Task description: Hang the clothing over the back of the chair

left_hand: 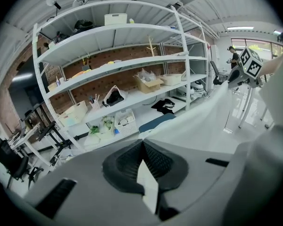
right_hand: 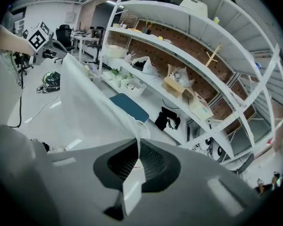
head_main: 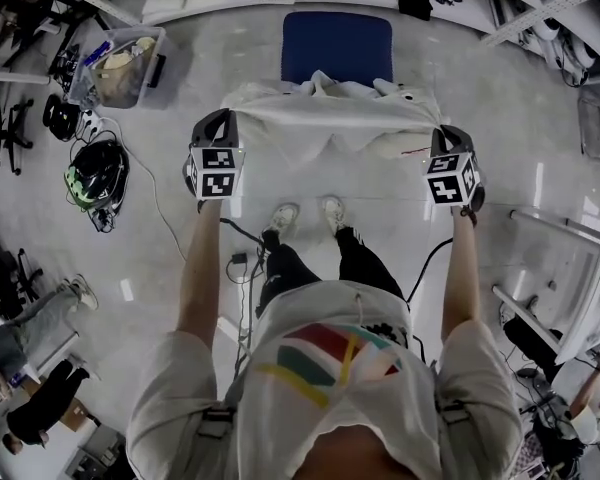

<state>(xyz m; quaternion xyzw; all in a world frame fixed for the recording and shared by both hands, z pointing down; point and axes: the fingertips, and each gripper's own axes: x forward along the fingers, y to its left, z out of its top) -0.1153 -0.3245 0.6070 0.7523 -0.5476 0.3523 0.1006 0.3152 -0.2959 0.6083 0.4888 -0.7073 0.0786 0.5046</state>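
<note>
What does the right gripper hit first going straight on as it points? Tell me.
Past the white garment it pinches, the right gripper points down at the blue chair, so probably that, or the floor beside it; depth is unclear.

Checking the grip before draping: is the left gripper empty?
No: the left gripper view shows the left gripper shut on a fold of the white garment.

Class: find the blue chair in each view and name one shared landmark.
Head view: blue chair top centre, beyond the white clothing.
Left gripper view: chair at centre, above the clothing's edge.
Right gripper view: chair just left of centre, beside the clothing.
Shared landmark: the white clothing.
</note>
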